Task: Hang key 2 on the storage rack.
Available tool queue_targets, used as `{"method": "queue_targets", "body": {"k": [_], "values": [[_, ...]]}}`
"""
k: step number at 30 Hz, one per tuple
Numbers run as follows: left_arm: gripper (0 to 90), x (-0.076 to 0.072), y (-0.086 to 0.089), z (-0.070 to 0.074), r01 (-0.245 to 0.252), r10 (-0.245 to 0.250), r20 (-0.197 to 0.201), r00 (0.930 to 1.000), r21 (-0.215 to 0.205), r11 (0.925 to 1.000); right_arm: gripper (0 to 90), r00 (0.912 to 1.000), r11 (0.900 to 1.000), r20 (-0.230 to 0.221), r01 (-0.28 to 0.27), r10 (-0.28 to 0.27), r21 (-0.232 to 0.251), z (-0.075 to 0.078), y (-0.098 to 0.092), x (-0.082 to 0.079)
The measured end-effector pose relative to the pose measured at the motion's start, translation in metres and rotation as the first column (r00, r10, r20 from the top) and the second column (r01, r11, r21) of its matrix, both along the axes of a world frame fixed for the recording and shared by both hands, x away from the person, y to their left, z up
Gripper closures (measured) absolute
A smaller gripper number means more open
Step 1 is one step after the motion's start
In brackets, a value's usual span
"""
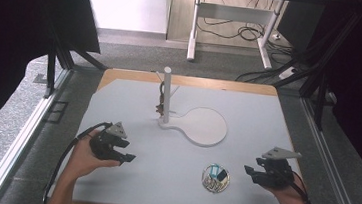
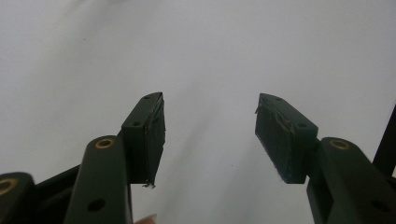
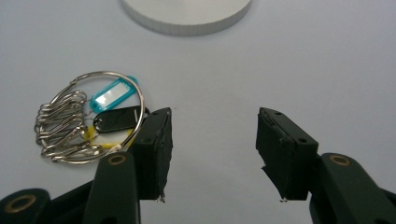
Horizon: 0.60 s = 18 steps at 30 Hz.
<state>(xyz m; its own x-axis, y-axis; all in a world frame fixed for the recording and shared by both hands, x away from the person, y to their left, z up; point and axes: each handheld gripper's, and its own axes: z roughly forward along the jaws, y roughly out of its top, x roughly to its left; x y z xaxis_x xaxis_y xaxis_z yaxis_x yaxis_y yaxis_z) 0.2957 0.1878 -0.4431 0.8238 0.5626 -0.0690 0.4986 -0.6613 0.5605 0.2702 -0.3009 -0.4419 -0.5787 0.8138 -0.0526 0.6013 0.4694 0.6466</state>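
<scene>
A large metal key ring (image 1: 215,177) (image 3: 88,119) lies flat on the white table, carrying several small rings and teal, black and yellow tags. A white stand (image 1: 166,95) with an upright post and a round base (image 1: 205,127) (image 3: 187,14) sits mid-table; something small and brown hangs on the post. My right gripper (image 1: 248,171) (image 3: 212,154) is open just right of the key ring, nothing between its jaws. My left gripper (image 1: 130,157) (image 2: 210,135) is open at the left, above bare table.
The table (image 1: 119,101) has a wooden rim at its far and near edges. Black frame posts (image 1: 52,64) stand at both sides. Behind the table are a desk's legs and floor cables (image 1: 236,32).
</scene>
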Motion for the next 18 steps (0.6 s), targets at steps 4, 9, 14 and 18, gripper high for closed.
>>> {"method": "queue_targets", "body": {"k": [4,9,14,18], "values": [[42.9,-0.001,0.001,-0.001,-0.011,0.011,0.002,0.9999,-0.011,0.9999,49.2,0.9983,0.999,-0.049,-0.034,0.032,-0.040,0.006,0.012,0.011],[42.8,-0.001,-0.005,-0.001,0.005,-0.006,-0.006,1.0000,-0.019,0.9998,51.8,0.9884,0.993,-0.130,-0.090,0.080,-0.073,0.007,0.033,0.030],[42.7,-0.002,-0.004,-0.001,0.001,-0.001,-0.008,1.0000,-0.011,0.9999,54.8,0.9617,0.976,-0.248,-0.157,0.116,-0.148,0.000,0.054,0.045],[42.7,-0.003,-0.005,-0.003,-0.002,0.002,-0.012,0.9999,-0.010,0.9999,57.6,0.9444,0.967,-0.302,-0.187,0.129,-0.173,-0.007,0.063,0.056]]}}
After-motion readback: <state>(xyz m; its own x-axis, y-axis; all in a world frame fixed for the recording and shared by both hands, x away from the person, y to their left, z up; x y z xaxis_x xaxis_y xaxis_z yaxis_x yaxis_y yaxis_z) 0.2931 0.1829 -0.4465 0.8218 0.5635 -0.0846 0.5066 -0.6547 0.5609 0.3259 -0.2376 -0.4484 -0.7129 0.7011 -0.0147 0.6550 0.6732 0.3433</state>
